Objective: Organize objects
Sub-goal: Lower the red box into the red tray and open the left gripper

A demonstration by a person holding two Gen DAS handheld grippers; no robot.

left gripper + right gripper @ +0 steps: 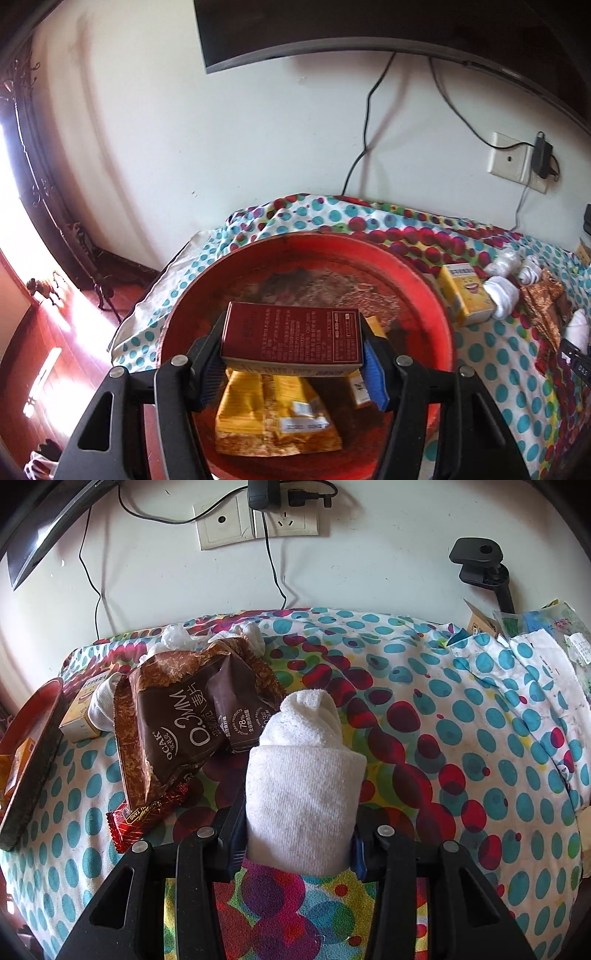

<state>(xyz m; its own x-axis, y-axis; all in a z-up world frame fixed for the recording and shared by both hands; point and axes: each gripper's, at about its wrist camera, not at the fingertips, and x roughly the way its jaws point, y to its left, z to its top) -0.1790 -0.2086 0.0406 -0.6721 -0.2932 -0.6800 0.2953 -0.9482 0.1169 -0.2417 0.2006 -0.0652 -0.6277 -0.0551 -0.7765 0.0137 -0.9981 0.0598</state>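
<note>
The left gripper (293, 354) is clamped on a dark red box (291, 334), its pads pressed against the box's two short ends, holding it level above the round red tray (424, 291). In the tray under the box lie a crumpled yellow packet (273, 417) and a small yellow carton (360, 387). Beyond the tray's rim, a yellow box (467, 295) stands on the polka-dot cloth (491, 354) beside rolled white socks (502, 295). The right gripper (297, 834) has its jaws closed around a rolled white sock (303, 775), which rests on the cloth. Just left of it lie a brown oat-crisp bag (177, 727) and, partly under that, a red candy wrapper (144, 816).
</note>
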